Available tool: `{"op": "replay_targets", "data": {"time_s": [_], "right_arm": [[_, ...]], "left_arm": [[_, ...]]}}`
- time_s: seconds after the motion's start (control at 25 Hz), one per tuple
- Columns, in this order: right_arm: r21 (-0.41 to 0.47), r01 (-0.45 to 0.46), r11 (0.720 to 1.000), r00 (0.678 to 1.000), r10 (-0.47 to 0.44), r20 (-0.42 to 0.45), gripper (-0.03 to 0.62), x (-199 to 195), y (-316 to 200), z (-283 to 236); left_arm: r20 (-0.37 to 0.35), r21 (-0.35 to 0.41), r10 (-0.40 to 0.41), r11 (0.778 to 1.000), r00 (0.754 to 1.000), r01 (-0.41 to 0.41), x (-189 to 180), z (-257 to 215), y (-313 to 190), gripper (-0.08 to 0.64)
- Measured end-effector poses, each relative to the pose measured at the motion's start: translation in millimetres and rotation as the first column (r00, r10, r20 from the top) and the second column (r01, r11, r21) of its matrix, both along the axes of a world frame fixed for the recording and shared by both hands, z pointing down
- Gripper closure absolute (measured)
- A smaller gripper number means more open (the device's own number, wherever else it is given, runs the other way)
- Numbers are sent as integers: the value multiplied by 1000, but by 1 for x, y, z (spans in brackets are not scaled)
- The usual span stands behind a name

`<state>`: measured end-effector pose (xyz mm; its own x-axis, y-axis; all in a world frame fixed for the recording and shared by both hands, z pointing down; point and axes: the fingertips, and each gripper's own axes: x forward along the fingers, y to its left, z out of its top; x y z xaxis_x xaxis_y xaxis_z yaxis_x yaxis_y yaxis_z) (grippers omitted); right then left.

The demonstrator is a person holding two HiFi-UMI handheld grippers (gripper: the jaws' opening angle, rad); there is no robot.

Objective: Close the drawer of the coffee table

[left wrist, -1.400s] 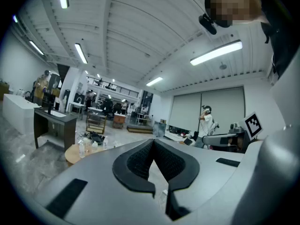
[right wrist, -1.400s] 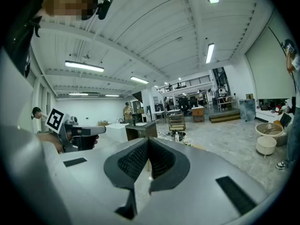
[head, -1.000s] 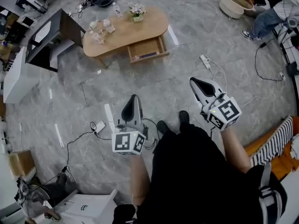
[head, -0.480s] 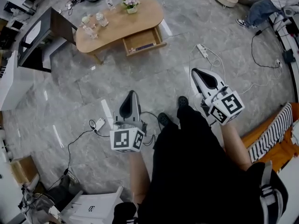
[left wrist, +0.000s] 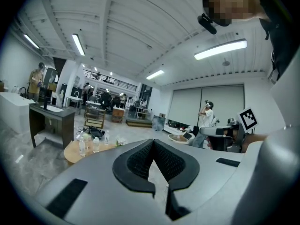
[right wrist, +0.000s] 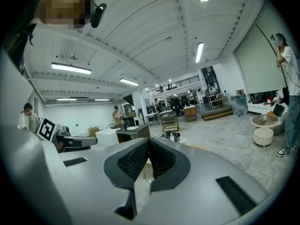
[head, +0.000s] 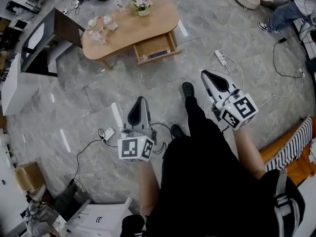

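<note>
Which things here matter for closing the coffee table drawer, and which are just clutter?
Job:
- light wooden oval coffee table
- its open wooden drawer
- left tool and right tool, both shut and empty

Lying about:
- clear bottles and glasses and small potted flowers on the tabletop
- white power strip on the floor
- black desk

The right gripper (right wrist: 148, 143) has its jaws pressed together with nothing between them. In the gap below the tips shows a pale wooden sliver, perhaps the coffee table (right wrist: 146, 167). A person (right wrist: 289, 83) stands at the right edge near a round white stool (right wrist: 263, 136).
</note>
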<state>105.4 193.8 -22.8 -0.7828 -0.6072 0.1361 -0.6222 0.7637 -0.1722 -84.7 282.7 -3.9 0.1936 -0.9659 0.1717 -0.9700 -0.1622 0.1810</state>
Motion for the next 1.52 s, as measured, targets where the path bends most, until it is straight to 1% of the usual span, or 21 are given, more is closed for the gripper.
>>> {"op": "replay_targets", "data": {"time_s": [0.24, 0.36, 0.44, 0.56, 0.68, 0.88, 1.0, 1.12, 1.28, 1.52], "right_arm": [[3, 44, 999, 999, -44, -3, 580, -1, -103, 5], [5, 75, 997, 997, -74, -22, 580, -1, -152, 4], [4, 103, 995, 994, -103, -28, 580, -2, -179, 1], [-9, 151, 988, 988, -152, -34, 580, -5, -213, 5], [-19, 188, 982, 981, -189, -41, 580, -11, -242, 12], [-35, 218, 975, 975, -219, -44, 580, -29, -274, 26], [-44, 218, 975, 974, -220, -55, 580, -41, -288, 41], [-52, 212, 976, 974, -215, -66, 580, -53, -300, 59], [-49, 204, 978, 975, -208, -76, 580, -66, -311, 91], [-39, 199, 979, 973, -203, -112, 580, -83, -316, 162]], "left_arm": [[3, -19, -31, 999, 1000, 31, 2, 5, -94, 546], [2, -30, -83, 996, 997, 83, -4, 1, -139, 546], [-14, -27, -118, 993, 993, 118, -8, -2, -163, 546], [8, -43, -140, 989, 990, 140, -5, 1, -195, 546], [13, -59, -159, 985, 987, 159, -2, 4, -222, 546], [31, -72, -176, 981, 984, 177, -16, 12, -254, 546], [51, -76, -175, 981, 983, 178, -29, 22, -266, 546], [54, -84, -168, 981, 984, 172, -47, 39, -279, 546], [70, -91, -143, 985, 987, 149, -68, 75, -294, 546], [87, -100, -108, 988, 990, 117, -97, 148, -303, 546]]}}
